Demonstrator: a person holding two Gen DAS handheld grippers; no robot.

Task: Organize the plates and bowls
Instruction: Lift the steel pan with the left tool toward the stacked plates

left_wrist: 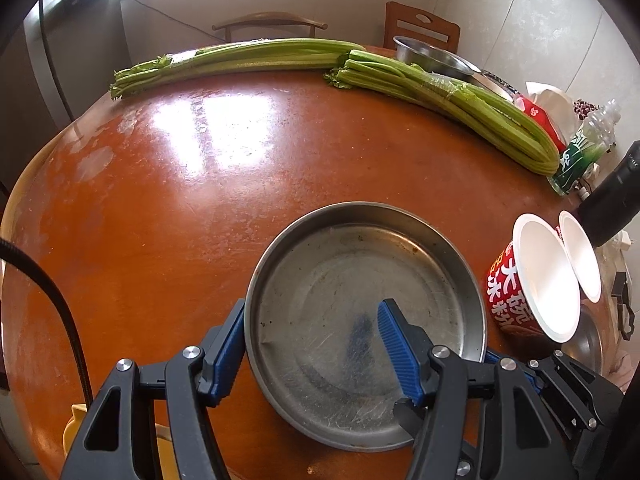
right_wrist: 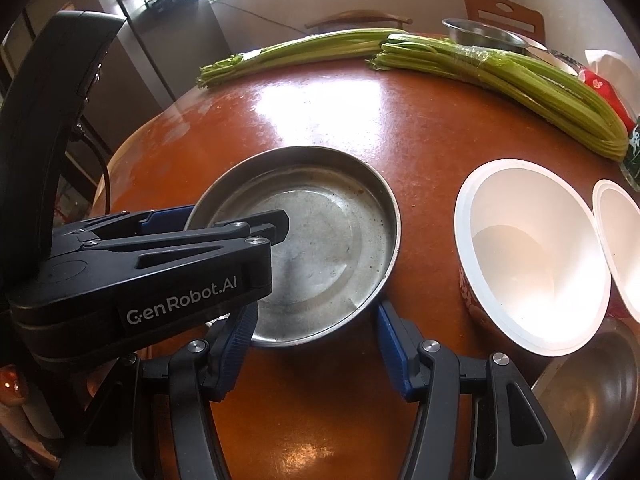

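A shallow steel plate [left_wrist: 360,304] lies on the round brown table [left_wrist: 180,208]; it also shows in the right wrist view [right_wrist: 320,240]. My left gripper [left_wrist: 312,336] is open and straddles the plate's left rim, one finger outside, one inside. In the right wrist view the left gripper [right_wrist: 224,220] reaches over the plate's near left rim. My right gripper [right_wrist: 316,336] is open and empty, just in front of the plate's near edge. Two white paper bowls [right_wrist: 532,252] stand to the right, beside a steel bowl [right_wrist: 592,400].
Two celery bunches [left_wrist: 248,60] lie across the far side of the table. A steel bowl [left_wrist: 432,56] sits behind them, with chairs beyond. A plastic bottle [left_wrist: 584,148] and red packet [left_wrist: 540,120] are at the right edge. A black cable [left_wrist: 52,300] hangs at the left.
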